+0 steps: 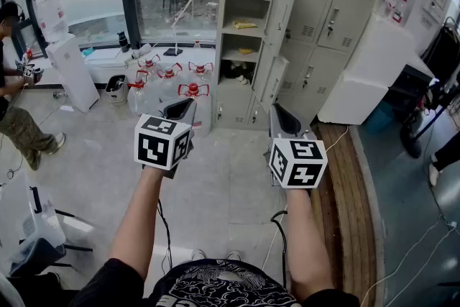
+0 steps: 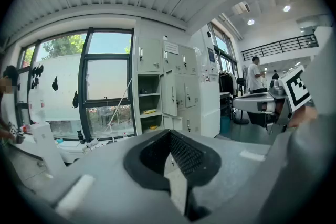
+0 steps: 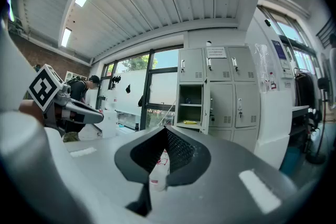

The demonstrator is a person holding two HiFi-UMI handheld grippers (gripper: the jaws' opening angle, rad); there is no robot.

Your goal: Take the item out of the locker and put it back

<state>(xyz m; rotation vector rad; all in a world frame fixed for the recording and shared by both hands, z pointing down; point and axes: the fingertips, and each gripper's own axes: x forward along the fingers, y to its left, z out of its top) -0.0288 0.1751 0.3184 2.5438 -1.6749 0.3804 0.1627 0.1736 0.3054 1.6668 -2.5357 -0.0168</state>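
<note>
The grey locker bank stands ahead, with one column of doors open onto shelves. A yellow item lies on one shelf, a smaller yellow one on the shelf below, and dark things sit lower down. My left gripper and right gripper are held side by side well short of the lockers, both pointing at them. Both are shut with nothing between the jaws. The left gripper view shows the open shelves beyond the left gripper. In the right gripper view they stand beyond the right gripper.
Several water bottles with red caps stand on the floor left of the lockers. A white box and a person are at the far left. A wooden platform runs along the right below a white cabinet.
</note>
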